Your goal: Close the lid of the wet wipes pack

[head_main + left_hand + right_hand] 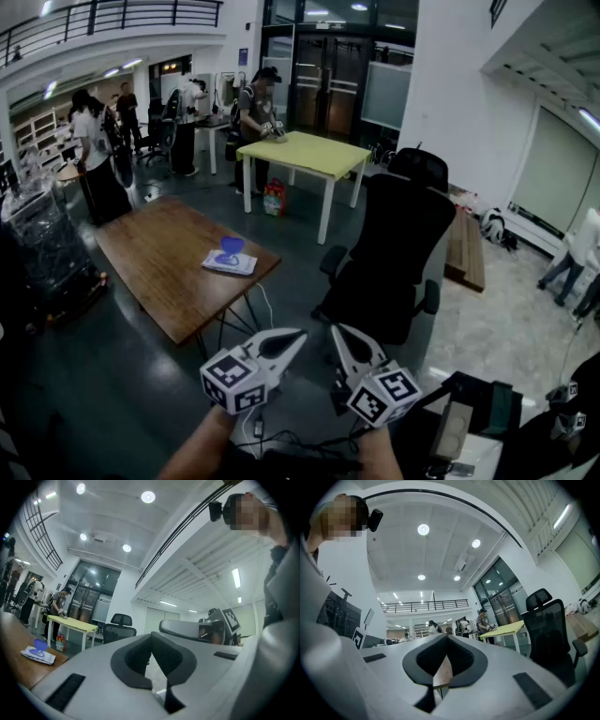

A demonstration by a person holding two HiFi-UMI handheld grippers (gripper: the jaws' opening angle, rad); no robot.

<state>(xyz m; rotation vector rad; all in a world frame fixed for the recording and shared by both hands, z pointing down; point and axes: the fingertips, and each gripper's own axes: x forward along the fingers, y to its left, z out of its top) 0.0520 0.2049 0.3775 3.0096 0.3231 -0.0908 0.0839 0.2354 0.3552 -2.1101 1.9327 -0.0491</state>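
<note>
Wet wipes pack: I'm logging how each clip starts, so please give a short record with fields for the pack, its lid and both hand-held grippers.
pack: wet wipes pack lying flat on the brown table, near its right edge in the head view
lid: blue lid standing up, open
left hand-held gripper: jaws together, empty, well short of the table
right hand-held gripper: jaws together, empty, beside the left one
task state: lid not yet closed

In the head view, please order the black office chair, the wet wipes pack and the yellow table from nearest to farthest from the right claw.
1. Black office chair, just beyond the right claw, slightly right.
2. Wet wipes pack, on the brown table to the left.
3. Yellow table, far back, centre.
</note>
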